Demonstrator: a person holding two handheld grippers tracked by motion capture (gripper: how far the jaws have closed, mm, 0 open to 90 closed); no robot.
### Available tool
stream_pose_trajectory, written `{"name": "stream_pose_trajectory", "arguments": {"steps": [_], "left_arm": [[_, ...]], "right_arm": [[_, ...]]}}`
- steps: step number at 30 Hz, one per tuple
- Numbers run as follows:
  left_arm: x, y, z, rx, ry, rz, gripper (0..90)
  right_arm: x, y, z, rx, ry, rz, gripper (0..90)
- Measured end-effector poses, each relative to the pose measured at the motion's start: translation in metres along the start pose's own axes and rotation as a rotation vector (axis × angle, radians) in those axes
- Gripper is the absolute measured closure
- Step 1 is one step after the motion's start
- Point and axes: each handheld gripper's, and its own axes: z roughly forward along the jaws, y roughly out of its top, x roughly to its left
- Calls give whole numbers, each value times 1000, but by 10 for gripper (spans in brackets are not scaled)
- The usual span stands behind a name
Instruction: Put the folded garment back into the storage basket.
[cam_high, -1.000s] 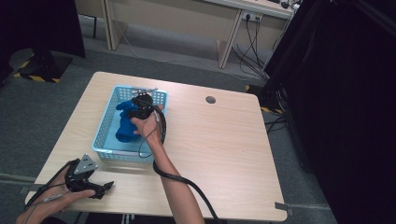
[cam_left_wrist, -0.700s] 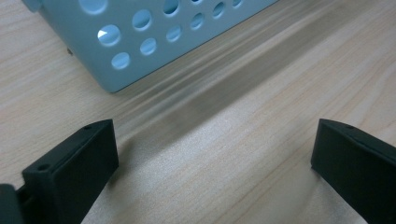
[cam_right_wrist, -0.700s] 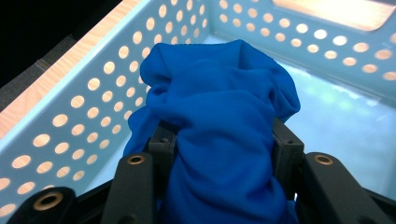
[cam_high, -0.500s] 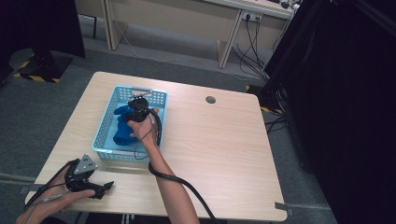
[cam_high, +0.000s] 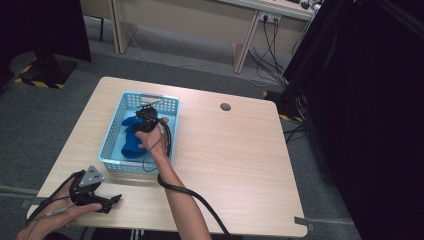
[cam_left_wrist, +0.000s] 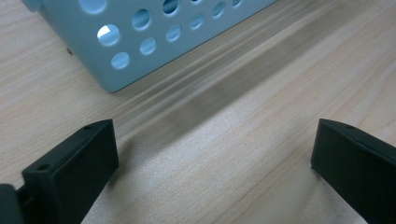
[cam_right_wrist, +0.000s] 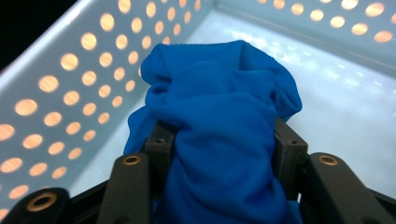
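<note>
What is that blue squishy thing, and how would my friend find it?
Start at the wooden table and find the pale blue basket with round holes near its left side. Inside lies a crumpled blue cloth, pinched between the jaws of the right gripper. It is the one soft, deep-blue thing there, darker than the basket around it.

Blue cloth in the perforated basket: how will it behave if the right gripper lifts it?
Probably floppy: the blue cloth bunches in soft folds between the right gripper jaws. It likely drapes and trails, since more fabric lies in the light blue perforated plastic basket. It seems light and unlikely to slip.
</note>
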Motion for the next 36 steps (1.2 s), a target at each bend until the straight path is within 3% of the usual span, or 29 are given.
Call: {"name": "stream_pose_trajectory", "arguments": {"steps": [7, 16, 26, 36], "left_arm": [[0, 0, 0, 0, 0, 0, 0], [0, 0, 0, 0, 0, 0, 0], [0, 0, 0, 0, 0, 0, 0], [0, 0, 0, 0, 0, 0, 0]], "right_arm": [[-3, -2, 1, 2, 3, 14, 392], [-9, 4, -15, -33, 16, 43, 231], [-17, 5, -29, -73, 60, 20, 174], [-15, 7, -41, -105, 88, 0, 160]]}}
